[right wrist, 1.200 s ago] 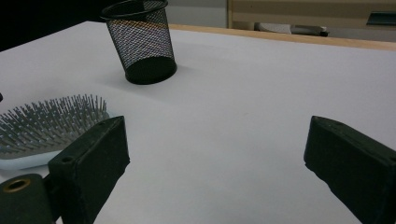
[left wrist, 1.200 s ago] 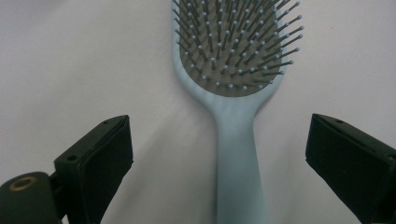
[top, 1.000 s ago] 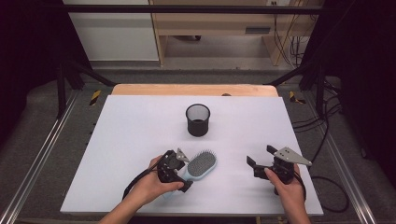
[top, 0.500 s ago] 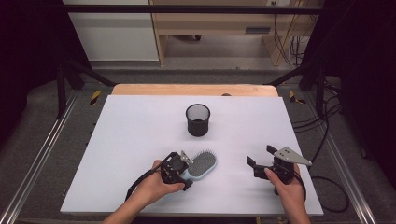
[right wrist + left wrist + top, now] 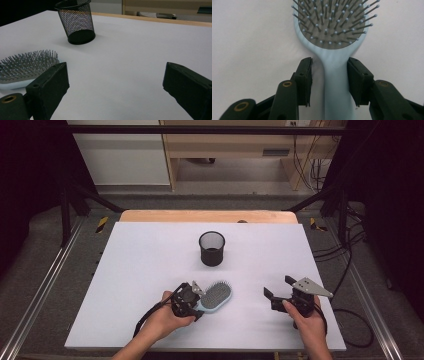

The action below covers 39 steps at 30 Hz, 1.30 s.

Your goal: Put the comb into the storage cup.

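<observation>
The hairbrush point(image 5: 216, 296) lies bristles up on the white worktop point(image 5: 150, 250), near the front edge and a little left of centre, its head pointing toward two o'clock in the high view. Its pale blue handle point(image 5: 337, 85) runs back between the jaws of my left gripper point(image 5: 329, 80), which have just been closing. One pad seems to meet the handle's right side, while a thin gap shows on the left, so I am not yet clamped on it. My left hand point(image 5: 162, 317) wraps the gripper body at about eight o'clock from the brush head. At twelve o'clock from the brush, well apart, stands the black mesh cup point(image 5: 212, 248), upright. My right gripper point(image 5: 280, 287) sits off at three o'clock, jaws spread wide over bare worktop, holding nothing.
</observation>
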Motion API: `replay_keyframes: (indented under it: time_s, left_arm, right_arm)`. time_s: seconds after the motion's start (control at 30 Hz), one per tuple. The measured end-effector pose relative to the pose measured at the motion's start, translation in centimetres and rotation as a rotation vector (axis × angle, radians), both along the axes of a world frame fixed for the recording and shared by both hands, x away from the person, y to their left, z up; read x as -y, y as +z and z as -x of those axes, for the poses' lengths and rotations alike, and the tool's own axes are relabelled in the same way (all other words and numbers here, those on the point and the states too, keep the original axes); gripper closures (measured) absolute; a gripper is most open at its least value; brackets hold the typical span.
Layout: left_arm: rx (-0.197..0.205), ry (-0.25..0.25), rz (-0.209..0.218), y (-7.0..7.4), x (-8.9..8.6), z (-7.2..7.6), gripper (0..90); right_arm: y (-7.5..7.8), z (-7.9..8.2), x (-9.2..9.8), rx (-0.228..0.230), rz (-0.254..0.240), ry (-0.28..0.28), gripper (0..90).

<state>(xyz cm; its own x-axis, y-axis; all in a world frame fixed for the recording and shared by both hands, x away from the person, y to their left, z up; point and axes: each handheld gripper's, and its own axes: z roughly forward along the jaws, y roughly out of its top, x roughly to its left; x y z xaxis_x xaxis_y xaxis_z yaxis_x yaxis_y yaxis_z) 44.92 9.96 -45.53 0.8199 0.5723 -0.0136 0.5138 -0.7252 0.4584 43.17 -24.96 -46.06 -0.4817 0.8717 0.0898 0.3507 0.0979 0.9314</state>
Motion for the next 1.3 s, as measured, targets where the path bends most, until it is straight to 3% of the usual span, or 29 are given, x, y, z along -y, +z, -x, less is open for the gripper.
replay_keyframes:
  time_s: [0.07, 0.17, 0.27, 0.47, 0.63, 0.7, 0.73, 0.77, 0.83, 0.97, 1.07, 1.17, 1.3]
  left_arm:
    - [0.012, -0.007, 0.003, 0.0, -0.1, 0.1, 58.4]
    - [0.022, -0.012, 0.012, -0.1, -0.3, 0.1, 68.4]
    - [0.033, -0.016, 0.035, -0.2, -0.6, 0.2, 69.0]
    - [0.056, -0.025, 0.042, -0.3, -0.7, 0.5, 69.2]
    - [0.101, -0.024, 0.052, -0.2, -0.9, 0.5, 69.3]
    - [0.121, -0.015, 0.068, 0.0, -1.0, 0.4, 69.3]
    - [0.152, -0.012, 0.094, 0.3, -1.1, 0.3, 69.3]
    - [0.152, -0.012, 0.094, 0.3, -1.1, 0.3, 69.3]
    - [0.205, 0.004, 0.125, 0.9, -1.4, 0.1, 69.4]
    - [0.236, 0.027, 0.164, 1.4, -1.6, -0.3, 69.3]
    - [0.282, 0.047, 0.207, 2.0, -1.8, -0.9, 69.3]
    - [0.298, 0.056, 0.233, 2.2, -2.0, -1.1, 69.4]
    - [0.333, 0.076, 0.277, 2.2, -2.5, -1.3, 69.4]
  right_arm:
    - [0.0, 0.0, 0.0, 0.000, 0.000, 0.001, 6.8]
    - [0.0, 0.0, 0.0, 0.000, 0.000, 0.000, 6.8]
    - [0.0, 0.0, 0.1, -0.001, 0.000, -0.002, 6.7]
    - [0.0, 0.0, 0.0, -0.001, -0.001, -0.003, 6.8]
    - [0.0, 0.0, 0.1, -0.002, 0.002, -0.003, 6.8]
    - [-0.1, 0.1, 0.1, -0.003, 0.002, -0.004, 6.7]
    - [-0.1, 0.1, 0.1, -0.003, 0.000, -0.006, 6.7]
    - [-0.1, 0.1, 0.1, -0.003, 0.000, -0.007, 6.7]
    - [-0.1, 0.1, 0.1, -0.002, 0.000, -0.008, 6.7]
    - [-0.1, 0.2, 0.1, -0.005, -0.004, -0.009, 6.6]
    - [-0.1, 0.2, -0.1, -0.006, -0.003, -0.008, 6.5]
    - [-0.1, 0.2, -0.1, -0.004, -0.002, -0.009, 6.4]
    - [-0.1, 0.2, -0.2, -0.010, -0.036, -0.012, 6.4]
